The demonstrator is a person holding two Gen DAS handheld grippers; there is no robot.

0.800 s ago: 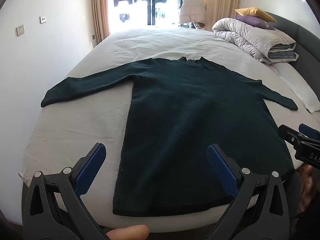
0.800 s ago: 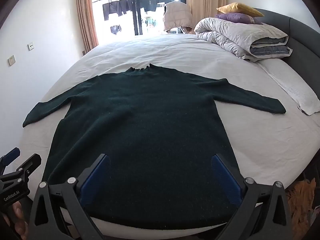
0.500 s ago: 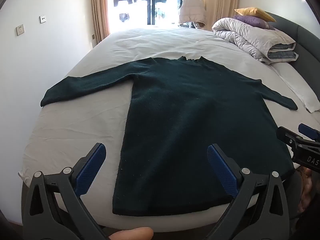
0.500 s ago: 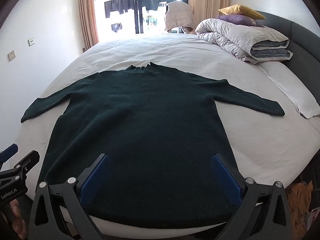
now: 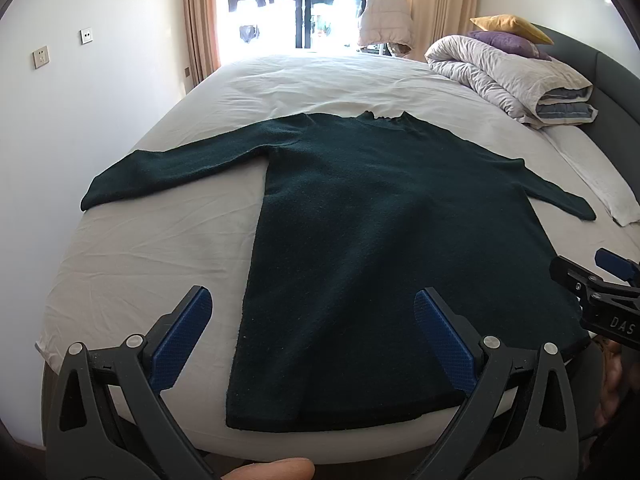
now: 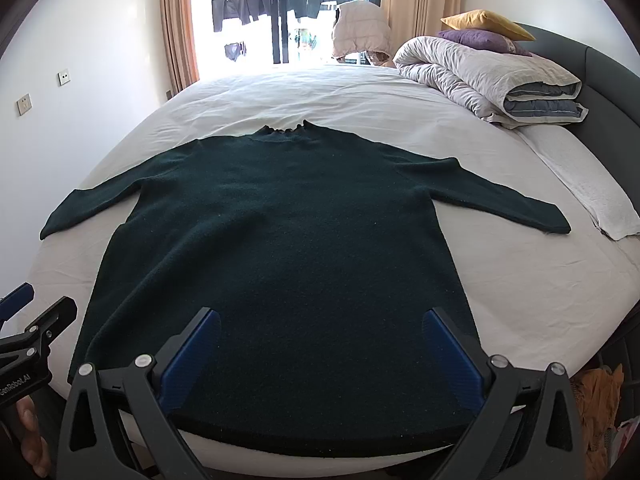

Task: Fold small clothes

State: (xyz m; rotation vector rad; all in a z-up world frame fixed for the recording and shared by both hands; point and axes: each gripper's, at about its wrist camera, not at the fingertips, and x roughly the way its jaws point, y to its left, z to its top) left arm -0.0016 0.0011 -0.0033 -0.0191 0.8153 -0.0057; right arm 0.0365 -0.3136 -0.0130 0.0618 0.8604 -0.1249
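Sweater: dark green sweater [image 6: 288, 256] lies flat on the bed [image 6: 520, 280], sleeves out, hem at the near edge.
Grippers: left hand-held gripper [image 5: 312, 340] and right hand-held gripper [image 6: 320, 354] both spread wide, holding nothing.
Risk: the hem may slide off the mattress edge if pulled.
Nearby: rolled duvet [image 6: 488, 84] and pillows sit well apart; nothing blocks.

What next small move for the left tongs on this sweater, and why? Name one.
Probably lower the left tongs onto the left sleeve: the dark green sweater lies flat, sleeves spread, nothing folded yet, and both tongs stand open and empty above the hem.
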